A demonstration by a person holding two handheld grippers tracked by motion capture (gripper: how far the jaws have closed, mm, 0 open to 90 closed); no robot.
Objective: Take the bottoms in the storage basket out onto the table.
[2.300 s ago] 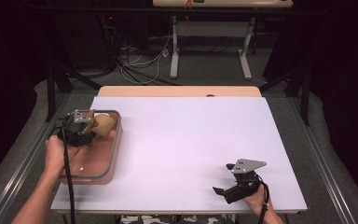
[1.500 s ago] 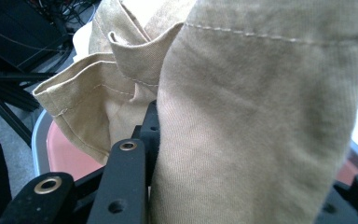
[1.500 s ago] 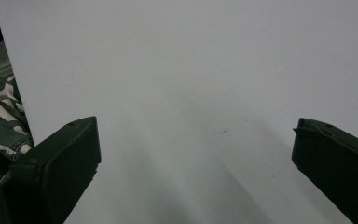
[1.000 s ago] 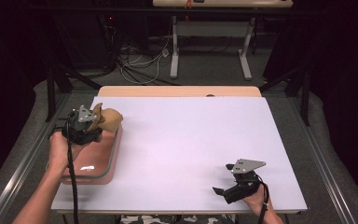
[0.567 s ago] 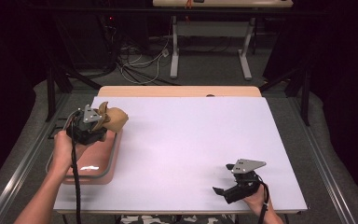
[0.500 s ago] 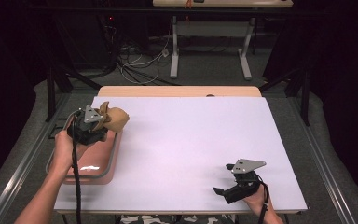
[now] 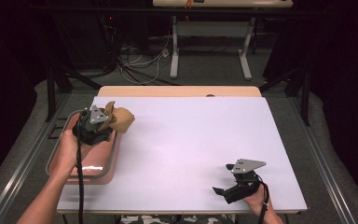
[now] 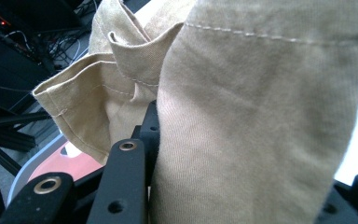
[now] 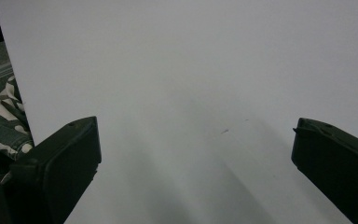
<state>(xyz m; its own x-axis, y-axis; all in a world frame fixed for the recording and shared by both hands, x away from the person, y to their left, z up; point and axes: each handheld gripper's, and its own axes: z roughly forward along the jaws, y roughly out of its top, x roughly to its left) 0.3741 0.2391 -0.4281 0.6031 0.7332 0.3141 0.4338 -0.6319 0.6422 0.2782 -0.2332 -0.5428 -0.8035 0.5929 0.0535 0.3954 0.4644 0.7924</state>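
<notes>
Now the left tongs (image 7: 106, 122) are closed on a tan cloth (image 7: 120, 119), and they hold it bunched up in the air, above the far end of a pink tray (image 7: 103, 167) at the left edge of the white tabletop (image 7: 191, 149). In the left gripper view the cloth (image 8: 242, 116) sits pressed between the black jaws, with a stitched hem and a folded corner standing up to the left. The left hand (image 7: 70, 147) holds this tool from behind, over the tray. The right tongs (image 7: 220, 192) rest low near the front right corner of the tabletop, well apart from the cloth. Their jaws stand wide apart, with nothing between them except bare white surface.
</notes>
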